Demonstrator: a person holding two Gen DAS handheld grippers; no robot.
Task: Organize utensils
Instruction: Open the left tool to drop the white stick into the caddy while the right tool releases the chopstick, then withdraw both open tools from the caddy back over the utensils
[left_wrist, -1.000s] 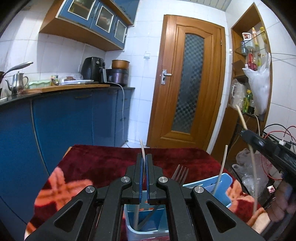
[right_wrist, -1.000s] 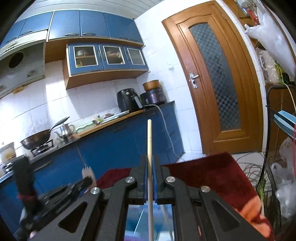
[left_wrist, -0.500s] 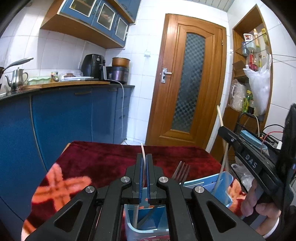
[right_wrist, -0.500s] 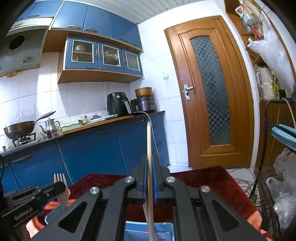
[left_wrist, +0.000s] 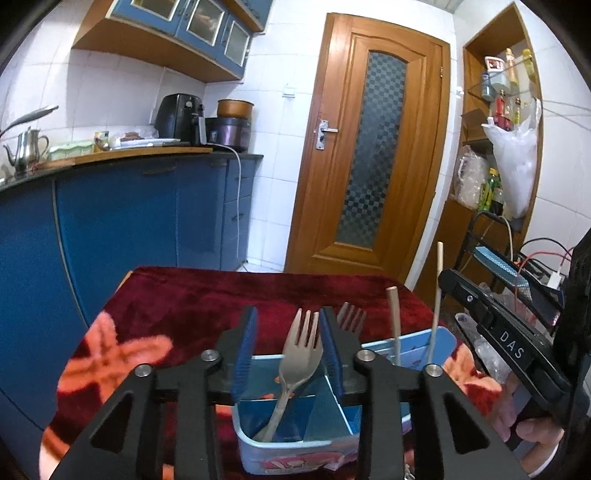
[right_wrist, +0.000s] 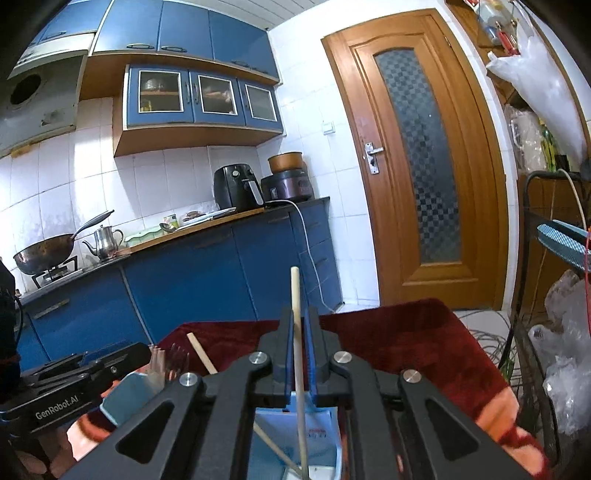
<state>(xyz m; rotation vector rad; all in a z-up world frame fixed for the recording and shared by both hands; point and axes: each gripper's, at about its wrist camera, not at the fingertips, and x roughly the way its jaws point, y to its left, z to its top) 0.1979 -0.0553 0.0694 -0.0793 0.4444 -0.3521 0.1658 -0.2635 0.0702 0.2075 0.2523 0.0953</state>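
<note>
The jaws of the left gripper (left_wrist: 288, 347) stand apart, with a pale fork (left_wrist: 297, 363) between them, touching neither blue pad as far as the left wrist view shows. The fork stands tines up, leaning a little, its handle down in the near left compartment of a light blue divided caddy (left_wrist: 295, 448). A second fork (left_wrist: 351, 318) shows its tines just behind the right jaw. Two chopsticks rise from the caddy's far right section: a thicker one (left_wrist: 394, 325) and, beside it, a thin one (left_wrist: 436, 295) that runs up past the black body of the right gripper (right_wrist: 298, 354).

In the right wrist view, that gripper's jaws are drawn close around the thin chopstick (right_wrist: 298, 369), which stands nearly upright between the blue pads with its lower end inside the caddy (right_wrist: 314, 443); whether the pads actually press it cannot be told. Another chopstick (right_wrist: 201, 352) leans off to the left, near the fork tines and the left gripper (right_wrist: 85, 380).

The caddy sits on a dark red blanket with orange patterns (left_wrist: 184, 306) covering the tabletop. Beyond are blue kitchen cabinets (left_wrist: 129, 221) and a wooden door (left_wrist: 373, 155).
</note>
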